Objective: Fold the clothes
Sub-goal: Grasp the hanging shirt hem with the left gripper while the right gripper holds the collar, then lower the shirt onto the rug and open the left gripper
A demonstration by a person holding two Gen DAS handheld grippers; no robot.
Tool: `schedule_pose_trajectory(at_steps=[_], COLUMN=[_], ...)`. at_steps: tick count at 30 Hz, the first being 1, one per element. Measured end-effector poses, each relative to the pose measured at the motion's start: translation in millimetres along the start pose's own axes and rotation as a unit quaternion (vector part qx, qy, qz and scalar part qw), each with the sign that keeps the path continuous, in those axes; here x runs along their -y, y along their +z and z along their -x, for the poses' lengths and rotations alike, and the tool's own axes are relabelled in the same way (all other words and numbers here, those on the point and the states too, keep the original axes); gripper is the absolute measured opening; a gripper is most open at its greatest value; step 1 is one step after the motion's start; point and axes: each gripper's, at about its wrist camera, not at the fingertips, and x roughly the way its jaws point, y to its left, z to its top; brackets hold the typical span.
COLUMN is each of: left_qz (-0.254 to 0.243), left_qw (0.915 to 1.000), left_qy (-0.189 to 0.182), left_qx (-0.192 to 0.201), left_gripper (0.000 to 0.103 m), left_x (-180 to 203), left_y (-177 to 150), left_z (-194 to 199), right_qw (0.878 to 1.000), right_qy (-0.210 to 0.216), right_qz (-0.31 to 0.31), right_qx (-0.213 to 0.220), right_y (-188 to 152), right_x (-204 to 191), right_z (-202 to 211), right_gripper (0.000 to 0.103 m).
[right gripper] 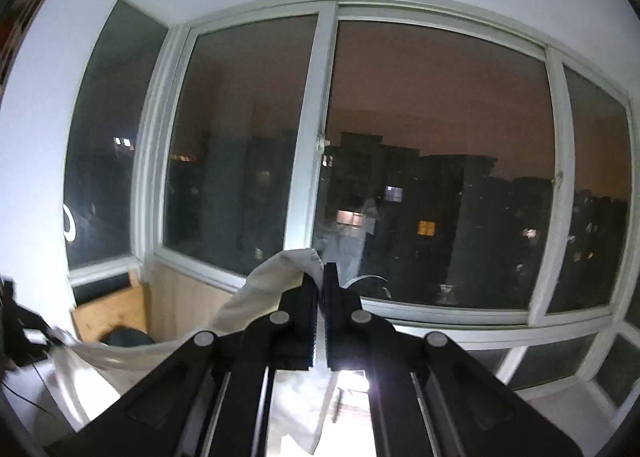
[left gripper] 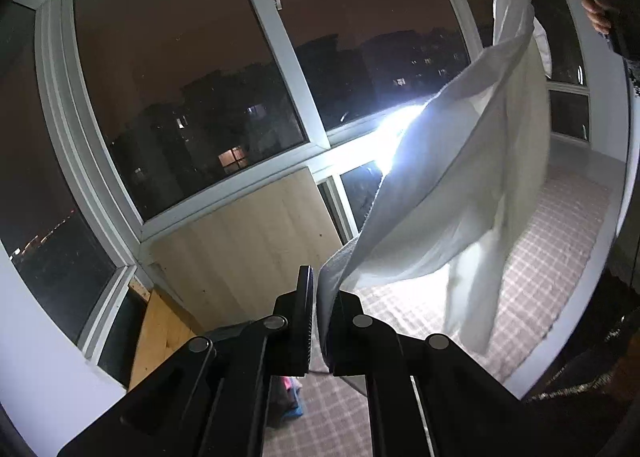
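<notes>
Window wall [left gripper: 192, 105], white-framed, multi-pane, curving around the room; night sky and dark apartment blocks with scattered lit windows beyond the glass; also filling the right wrist view [right gripper: 436, 161]. Bed surface [left gripper: 552, 253], plaid-patterned in pink and grey, running along the right side beneath the glazing. Wooden panel [left gripper: 256, 241], pale, standing below the sill, with a wooden ledge beside it at lower left. White garment [left gripper: 472, 177], the item being folded, held aloft and stretched between both tools above the bed surface; one edge pinched low at centre, the other gathered high at upper right, with loose cloth sagging down between and a hanging flap at the bottom; strongly backlit by a bright glare at the sill. In the right wrist view the same cloth [right gripper: 256, 297] drapes leftward and downward from the tongs. Left gripper [left gripper: 320, 321], black, tongs pressed together on a bunched edge of the white garment. Right gripper [right gripper: 322, 317], black, tongs likewise clamped on the cloth, a fold of fabric rising just above the tips. Hand [left gripper: 598, 13], partly visible at the upper right edge, gripping the handle of the right gripper.
</notes>
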Motion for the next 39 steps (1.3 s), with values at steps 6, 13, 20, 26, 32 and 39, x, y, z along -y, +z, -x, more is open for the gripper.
schedule_pose_trajectory(at_steps=[6, 13, 20, 26, 32, 39], left_qz=[0.0, 0.025, -0.003, -0.021, 0.013, 0.05], left_qw=[0.9931, 0.9593, 0.9155, 0.9208, 0.9238, 0.9226], left_qy=[-0.057, -0.1, -0.088, -0.084, -0.092, -0.151], left_qx=[-0.102, -0.263, -0.393, -0.38, -0.371, -0.352], left_gripper=[0.008, 0.006, 0.008, 0.031, 0.03, 0.031], left_x=[-4, -12, 10, 15, 9, 33], left_y=[-29, -120, -229, -218, -207, -199], left_z=[-87, -278, -450, -450, -426, -382], right_qw=[0.994, 0.965, 0.905, 0.905, 0.918, 0.893], right_qy=[-0.034, -0.07, -0.026, -0.018, 0.0, 0.043], right_qz=[0.008, 0.085, 0.109, 0.084, 0.054, 0.04], right_qx=[-0.101, -0.239, -0.41, -0.417, -0.393, -0.446], right_y=[-52, -205, -390, -417, -401, -495], right_x=[-6, -67, -120, -94, -58, -63], right_z=[-116, -337, -484, -473, -451, -457], right_gripper=[0.002, 0.002, 0.026, 0.059, 0.061, 0.061])
